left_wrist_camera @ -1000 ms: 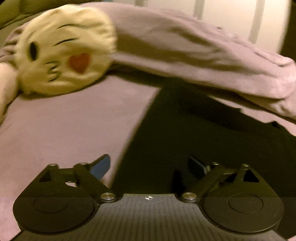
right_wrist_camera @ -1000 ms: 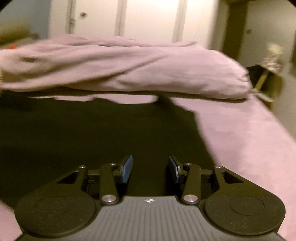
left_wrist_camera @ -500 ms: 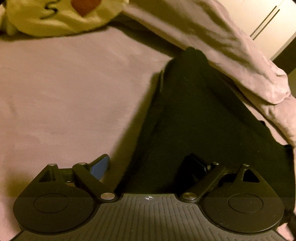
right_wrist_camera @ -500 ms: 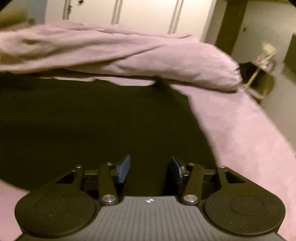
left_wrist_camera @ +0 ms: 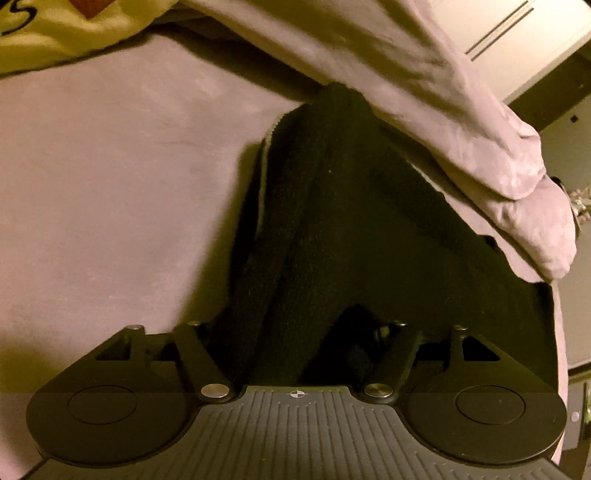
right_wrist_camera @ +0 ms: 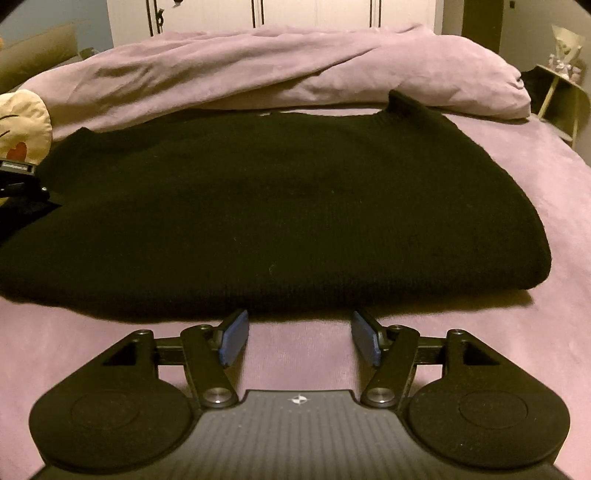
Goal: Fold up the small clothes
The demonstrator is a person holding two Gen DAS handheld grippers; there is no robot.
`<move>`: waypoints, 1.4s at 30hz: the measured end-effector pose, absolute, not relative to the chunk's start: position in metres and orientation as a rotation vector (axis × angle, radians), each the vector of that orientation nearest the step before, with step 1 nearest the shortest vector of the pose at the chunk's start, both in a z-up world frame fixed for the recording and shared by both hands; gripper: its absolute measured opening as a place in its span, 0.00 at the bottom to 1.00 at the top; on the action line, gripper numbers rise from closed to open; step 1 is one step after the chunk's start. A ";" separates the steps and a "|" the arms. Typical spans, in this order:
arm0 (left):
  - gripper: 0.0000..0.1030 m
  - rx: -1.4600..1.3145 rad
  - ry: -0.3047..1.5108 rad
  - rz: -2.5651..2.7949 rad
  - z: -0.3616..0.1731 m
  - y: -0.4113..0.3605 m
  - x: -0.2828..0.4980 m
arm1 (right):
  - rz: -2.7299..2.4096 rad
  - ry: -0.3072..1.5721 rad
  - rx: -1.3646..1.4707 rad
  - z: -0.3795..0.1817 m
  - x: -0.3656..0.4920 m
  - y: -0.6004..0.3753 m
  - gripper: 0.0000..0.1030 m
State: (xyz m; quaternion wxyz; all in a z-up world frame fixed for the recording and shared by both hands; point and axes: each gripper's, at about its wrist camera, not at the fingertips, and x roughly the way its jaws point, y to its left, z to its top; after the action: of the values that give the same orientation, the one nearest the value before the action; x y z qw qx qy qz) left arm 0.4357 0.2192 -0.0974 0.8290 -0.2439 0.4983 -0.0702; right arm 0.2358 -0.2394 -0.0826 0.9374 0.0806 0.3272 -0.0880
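Observation:
A black knit sweater (right_wrist_camera: 280,206) lies spread on the purple bed sheet (right_wrist_camera: 517,332), its far edge against the rumpled duvet. My right gripper (right_wrist_camera: 297,338) is open and empty, just short of the sweater's near edge. In the left wrist view the sweater's edge (left_wrist_camera: 295,258) is bunched into raised folds that run between the jaws of my left gripper (left_wrist_camera: 295,343). Black fabric hides both fingertips, and the linkage arms still stand wide. The left gripper also shows at the far left of the right wrist view (right_wrist_camera: 18,177).
A rumpled purple duvet (right_wrist_camera: 277,66) lies across the far side of the bed. A cream cushion with a face (right_wrist_camera: 22,125) sits at the left. White wardrobe doors (right_wrist_camera: 314,13) stand behind. A small side table (right_wrist_camera: 561,85) is at the right.
My left gripper has moved forward onto the sweater's edge, and the fabric now bunches up between its jaws. My right gripper has pulled back off the sweater to its near edge.

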 end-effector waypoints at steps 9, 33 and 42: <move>0.29 -0.655 0.985 -0.132 -0.034 0.195 0.425 | -0.205 0.609 0.224 -0.063 0.208 -0.266 0.61; 0.69 -0.256 0.885 -0.319 0.014 -0.020 0.323 | -0.174 0.603 0.360 -0.055 0.173 -0.306 0.61; 0.78 -0.319 1.006 -0.012 -0.025 0.068 0.298 | 0.107 0.587 0.586 -0.033 0.253 -0.297 0.76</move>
State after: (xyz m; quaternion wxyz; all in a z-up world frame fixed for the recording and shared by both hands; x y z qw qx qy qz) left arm 0.2979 0.0685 -0.0245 0.8639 -0.1521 0.4801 -0.0059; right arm 0.2526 -0.2966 -0.0328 0.9138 0.2845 0.2852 0.0518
